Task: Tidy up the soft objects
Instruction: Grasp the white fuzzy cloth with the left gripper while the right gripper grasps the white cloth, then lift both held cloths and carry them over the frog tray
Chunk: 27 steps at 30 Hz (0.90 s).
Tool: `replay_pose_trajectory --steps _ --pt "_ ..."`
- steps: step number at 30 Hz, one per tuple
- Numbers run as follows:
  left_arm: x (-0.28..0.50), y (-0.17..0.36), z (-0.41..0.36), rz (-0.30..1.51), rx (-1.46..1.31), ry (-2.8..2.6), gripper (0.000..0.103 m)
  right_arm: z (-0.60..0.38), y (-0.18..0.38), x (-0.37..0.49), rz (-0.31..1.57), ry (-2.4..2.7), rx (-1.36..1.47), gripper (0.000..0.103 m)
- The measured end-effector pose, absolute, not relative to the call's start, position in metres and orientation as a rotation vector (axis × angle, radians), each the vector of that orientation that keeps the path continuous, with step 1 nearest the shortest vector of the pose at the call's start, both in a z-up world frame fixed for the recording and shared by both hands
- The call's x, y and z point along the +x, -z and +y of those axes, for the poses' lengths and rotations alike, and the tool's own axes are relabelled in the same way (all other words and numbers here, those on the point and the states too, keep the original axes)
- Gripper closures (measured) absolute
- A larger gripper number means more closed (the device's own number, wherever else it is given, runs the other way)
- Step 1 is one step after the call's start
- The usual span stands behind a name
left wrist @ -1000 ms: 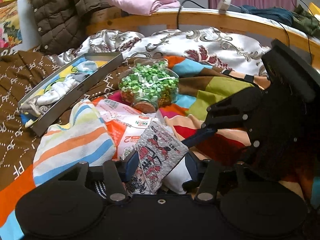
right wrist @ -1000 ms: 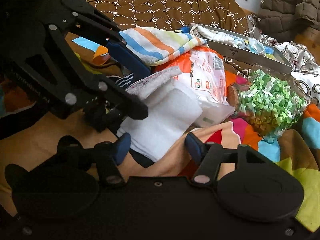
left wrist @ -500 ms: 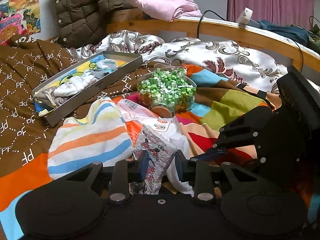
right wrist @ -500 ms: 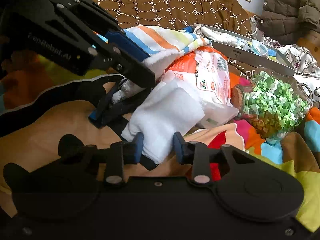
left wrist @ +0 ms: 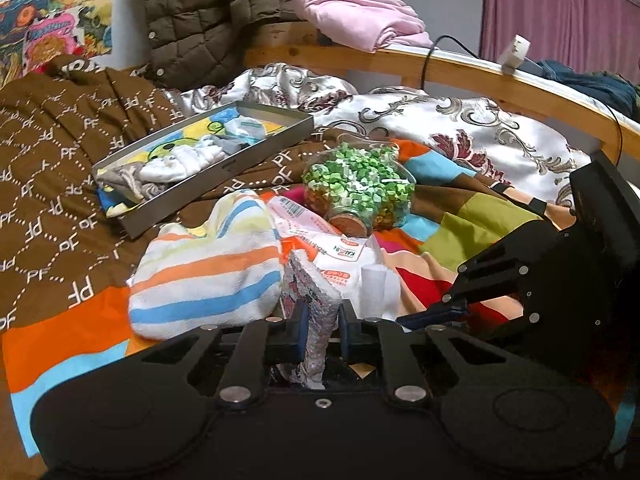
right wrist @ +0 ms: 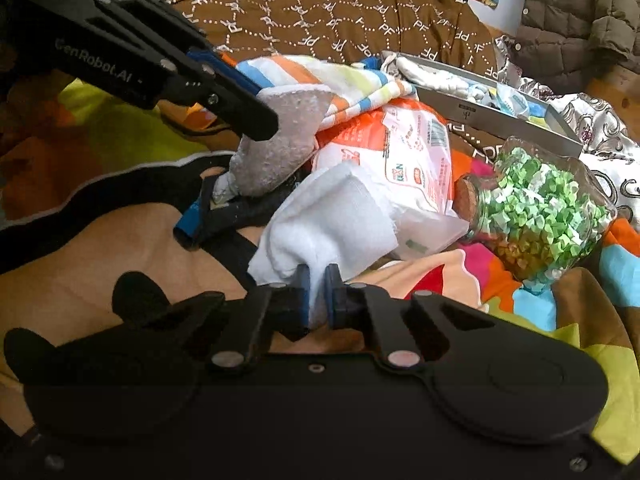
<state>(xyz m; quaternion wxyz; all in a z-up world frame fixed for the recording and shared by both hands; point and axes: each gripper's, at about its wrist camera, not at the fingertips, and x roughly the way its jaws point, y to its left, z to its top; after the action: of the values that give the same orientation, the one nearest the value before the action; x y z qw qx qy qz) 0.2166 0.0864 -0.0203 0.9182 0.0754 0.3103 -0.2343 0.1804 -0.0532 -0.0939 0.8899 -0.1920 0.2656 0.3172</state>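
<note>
Our left gripper (left wrist: 320,330) is closing, its pads pressing a patterned cloth (left wrist: 310,300); our right gripper (right wrist: 317,292) is clamped on a white cloth (right wrist: 328,216). We likely pinch each edge to lift them separately off the bed. Beyond lie one striped towel (left wrist: 208,276), one jar (left wrist: 356,192), one tray (left wrist: 224,168).
</note>
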Motion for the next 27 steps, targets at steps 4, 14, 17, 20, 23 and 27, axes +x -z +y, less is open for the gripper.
replay_pose_trajectory --steps 4,14,17,20,23,27 --pt "0.213 0.018 0.089 0.645 0.148 0.457 0.089 -0.055 0.088 0.179 0.532 -0.661 -0.377 0.101" --pt "0.216 0.017 0.099 0.690 0.078 0.371 0.091 -0.058 0.078 0.177 0.488 -0.650 -0.357 0.101" --pt "0.222 0.018 0.107 0.715 0.025 0.320 0.090 -0.059 0.076 0.173 0.479 -0.647 -0.353 0.101" --pt "0.228 0.020 0.114 0.743 -0.026 0.284 0.089 -0.058 0.075 0.171 0.473 -0.643 -0.351 0.101" --pt "0.235 0.024 0.117 0.788 -0.073 0.269 0.088 -0.057 0.074 0.169 0.472 -0.642 -0.349 0.100" --pt "0.240 0.027 0.118 0.798 -0.084 0.261 0.085 -0.057 0.073 0.167 0.465 -0.637 -0.345 0.100"
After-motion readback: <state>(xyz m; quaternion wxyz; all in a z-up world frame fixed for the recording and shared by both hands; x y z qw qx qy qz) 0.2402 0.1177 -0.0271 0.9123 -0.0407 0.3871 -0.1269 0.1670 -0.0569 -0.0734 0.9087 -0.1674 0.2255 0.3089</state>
